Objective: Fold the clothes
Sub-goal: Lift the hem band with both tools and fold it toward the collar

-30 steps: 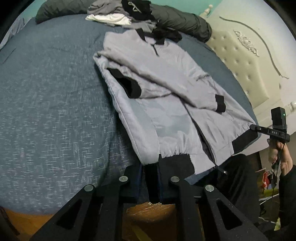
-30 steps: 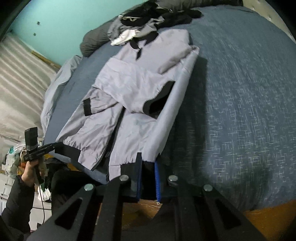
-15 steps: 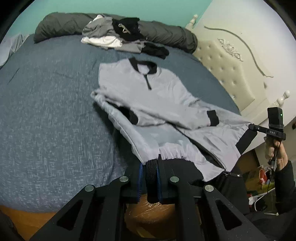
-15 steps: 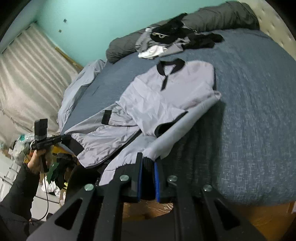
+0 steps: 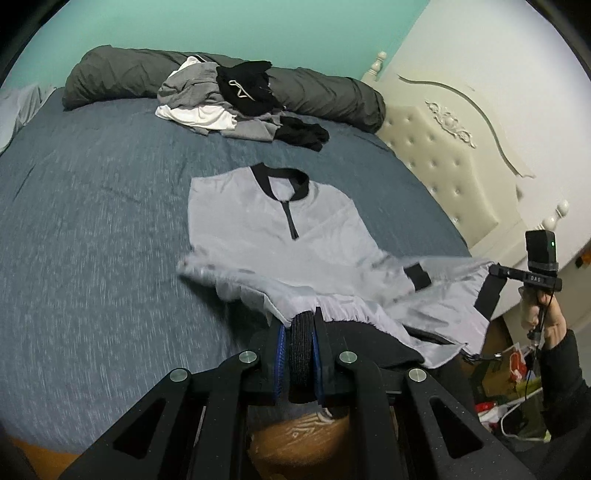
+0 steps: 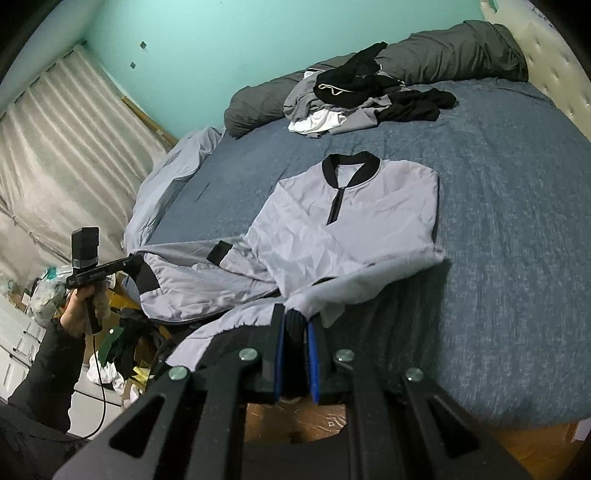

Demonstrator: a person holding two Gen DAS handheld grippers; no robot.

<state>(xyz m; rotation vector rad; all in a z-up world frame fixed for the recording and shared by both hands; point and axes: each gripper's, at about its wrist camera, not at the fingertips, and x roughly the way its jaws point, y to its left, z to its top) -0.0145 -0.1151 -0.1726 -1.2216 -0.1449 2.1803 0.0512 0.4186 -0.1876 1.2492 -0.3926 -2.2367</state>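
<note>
Grey jacket (image 5: pixel 266 229) lies collar-up on the blue bedspread (image 5: pixel 92 240), its hem end lifted off the bed's near edge. Left gripper (image 5: pixel 300 332) is clamped nearly shut on the black hem band; right gripper (image 6: pixel 295 328) pinches the band's other corner likewise. Behind, loose clothes (image 5: pixel 225 99) are heaped against a dark bolster (image 5: pixel 122 75).

The jacket (image 5: pixel 258 221) is pale grey with a black collar, black cuffs and a black ribbed hem. The bed (image 5: pixel 92 240) is covered in dark blue cloth flecked with white. The duvet roll (image 5: pixel 122 74) is charcoal. The clothes pile (image 5: pixel 221 96) mixes grey, white and black. The wall (image 5: pixel 221 26) is mint green, the headboard (image 5: pixel 443 166) cream.
</note>
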